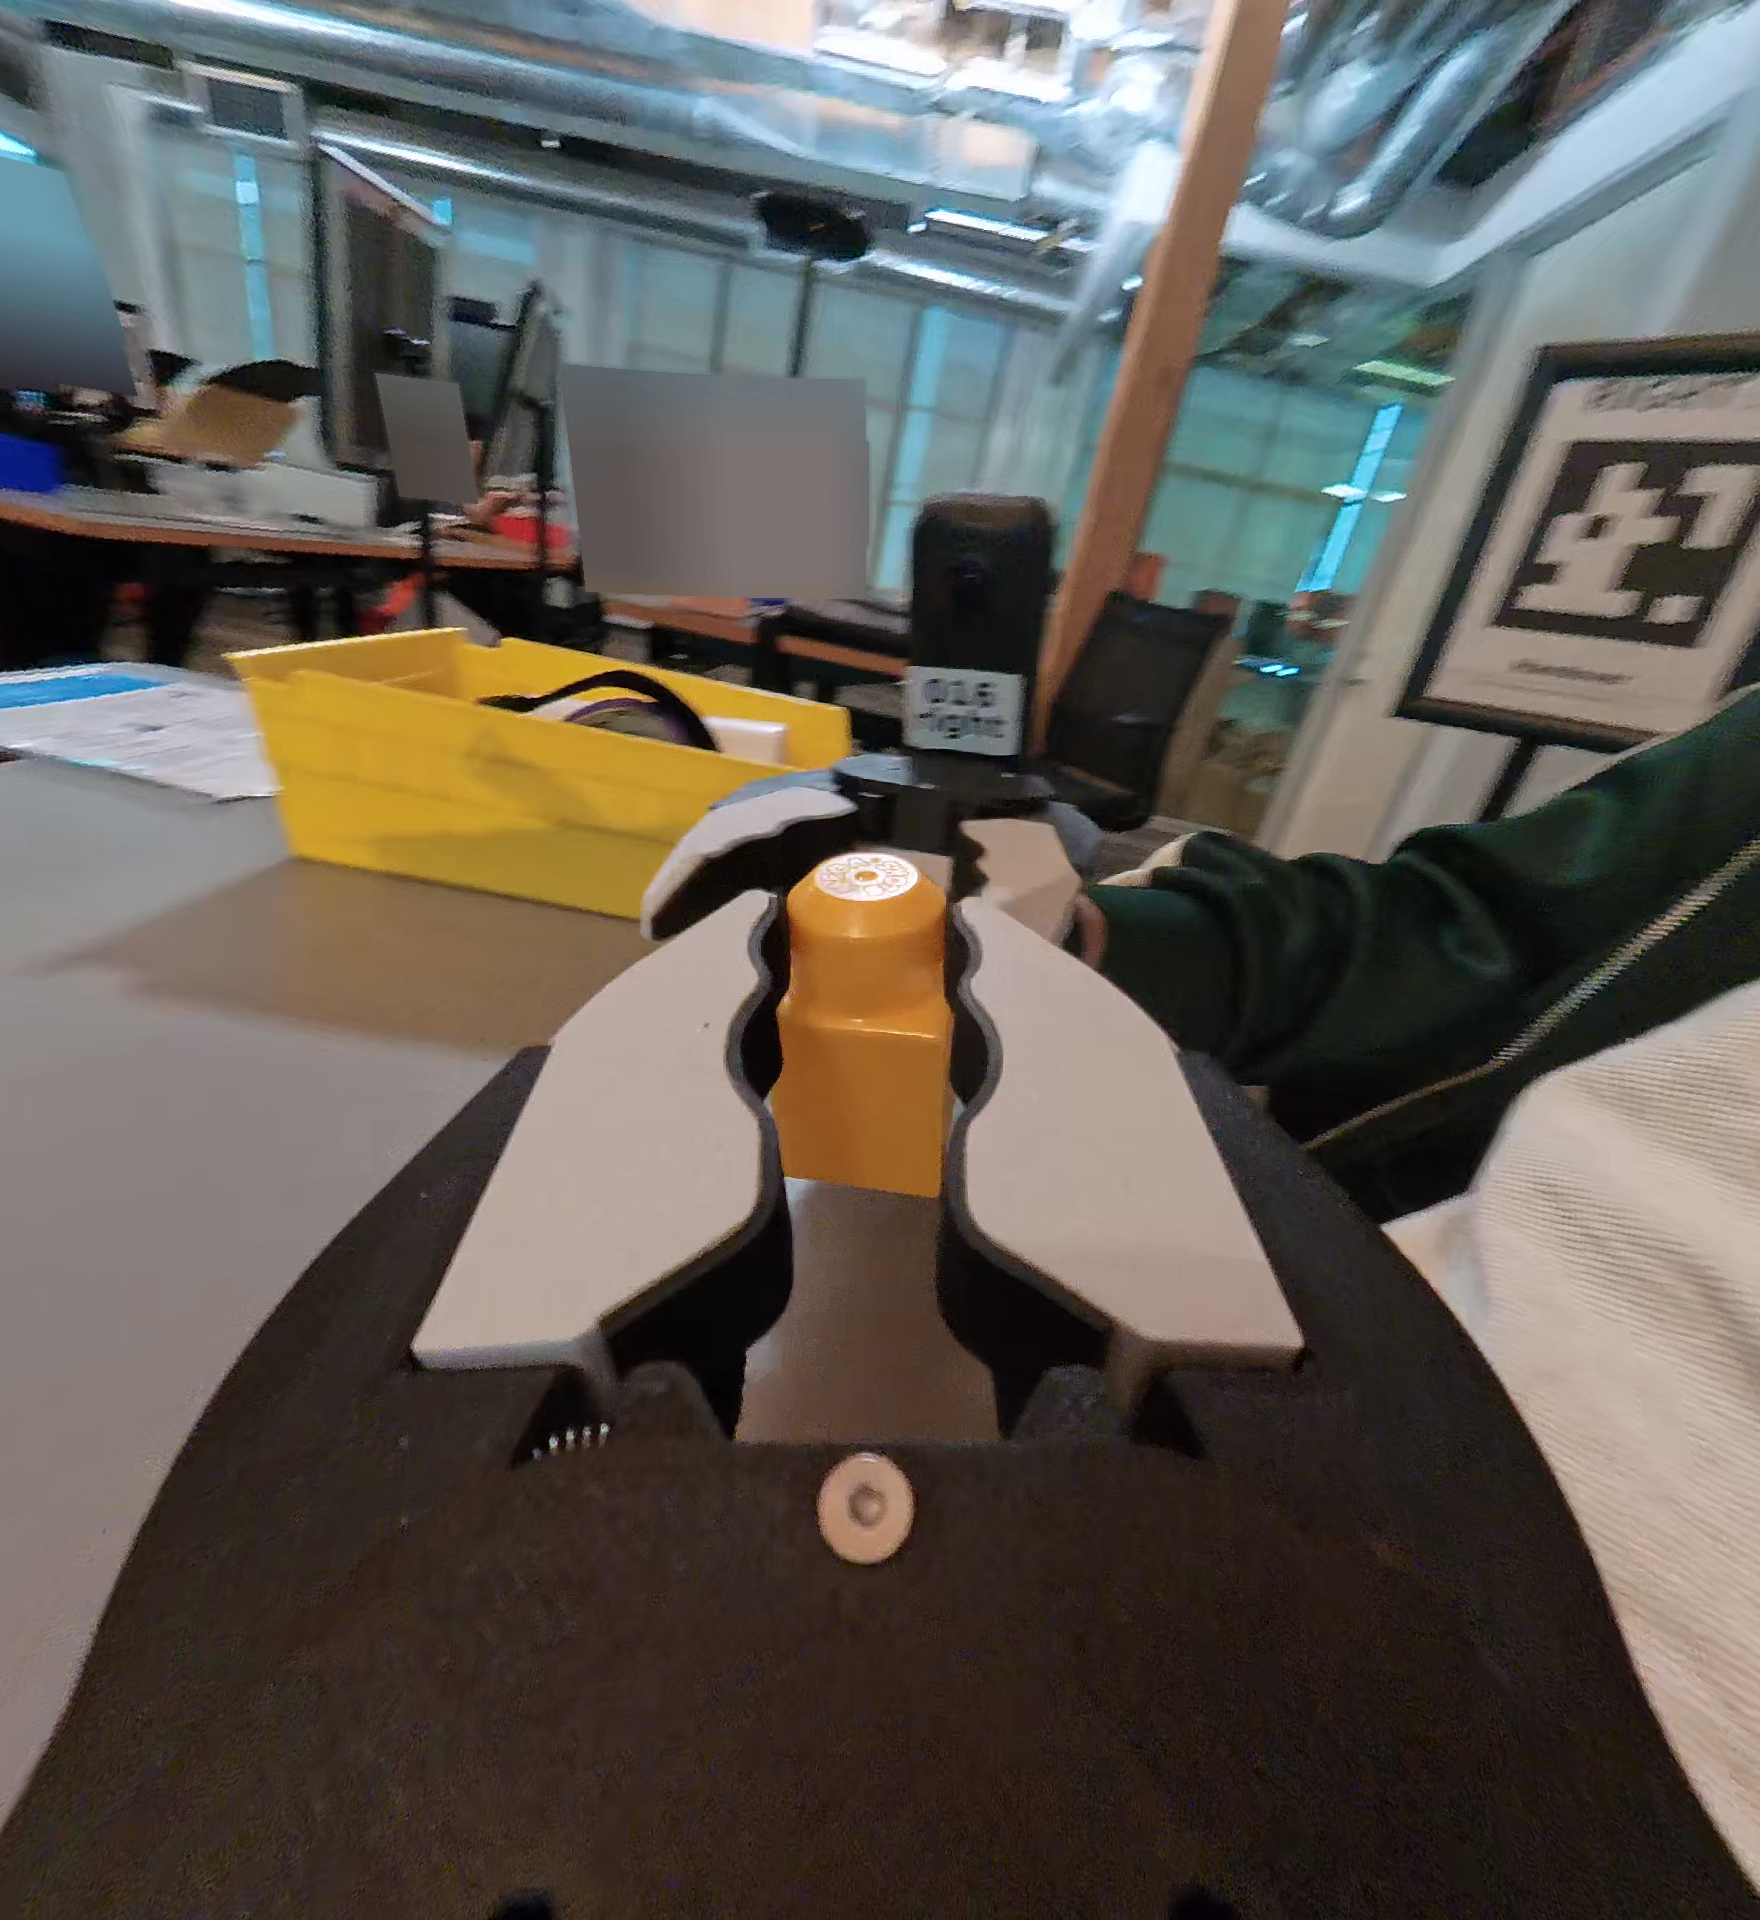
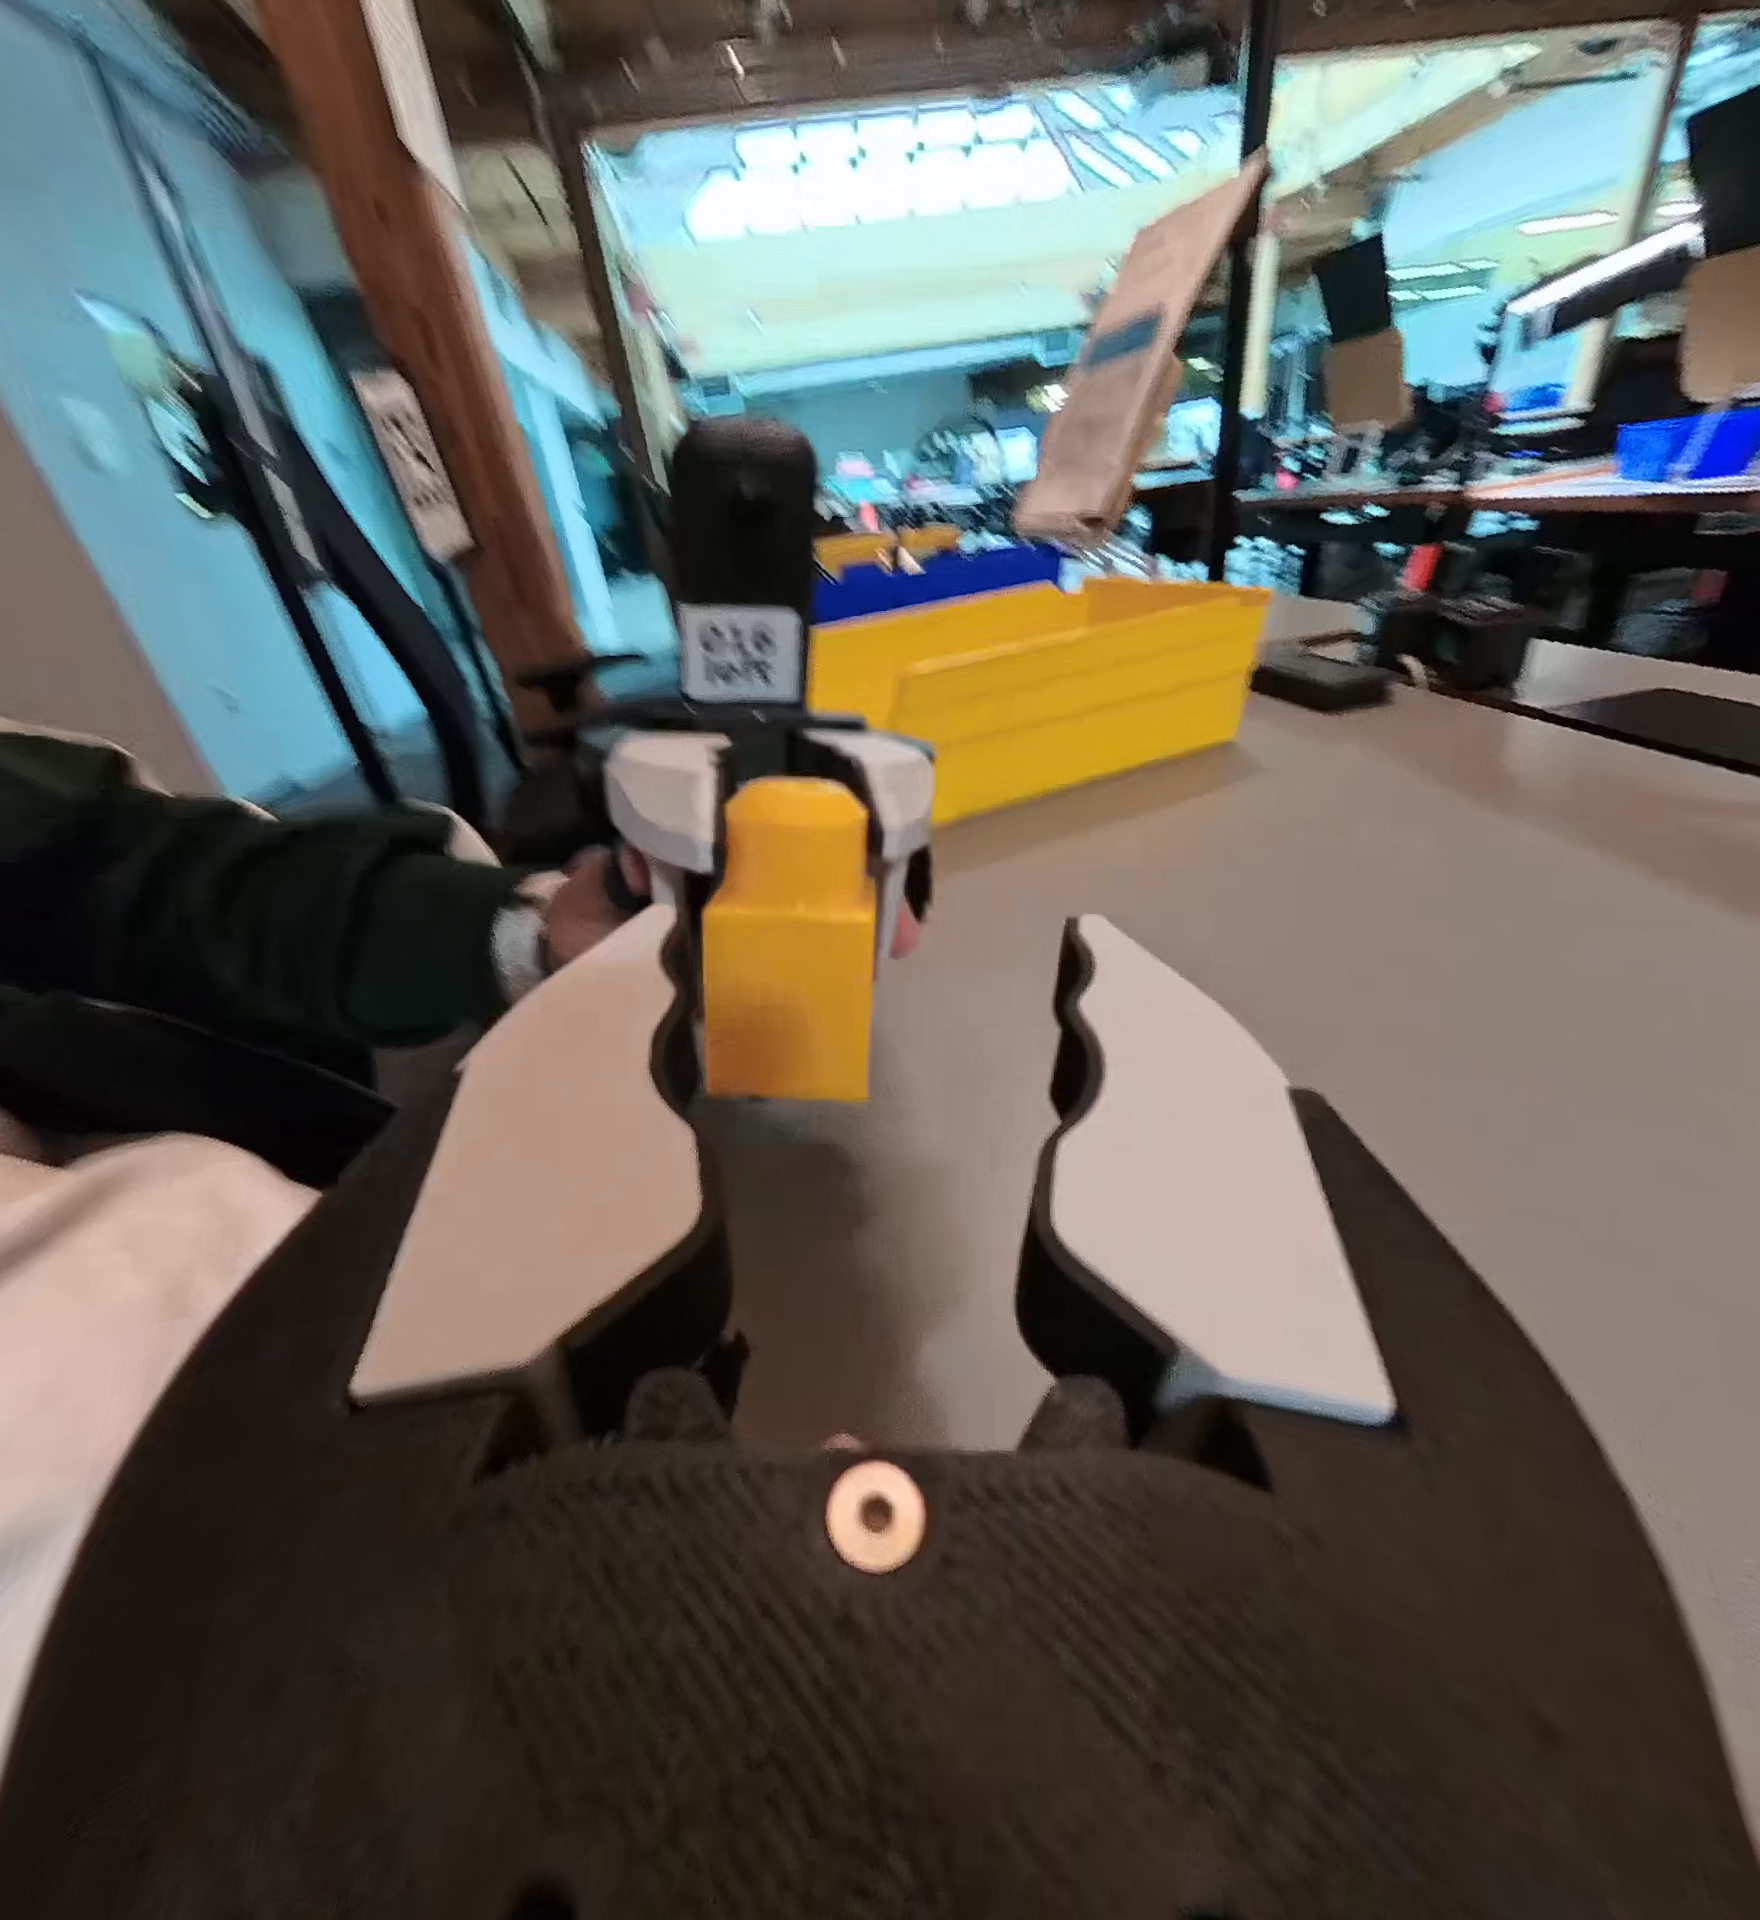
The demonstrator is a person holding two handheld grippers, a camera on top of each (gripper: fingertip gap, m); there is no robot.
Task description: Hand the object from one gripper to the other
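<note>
The left gripper (image 1: 863, 935) is clamped on the orange block (image 1: 863, 1023), holding it up above the grey table (image 1: 180, 1039) with its round stud pointing away, so the free end is offered across. The right gripper (image 2: 871, 935) faces it with fingers spread wide, its left finger (image 2: 564, 1122) just beside the block, possibly touching; blur hides that. It looks ready to close. A yellow bin (image 1: 502, 790) sits behind.
</note>
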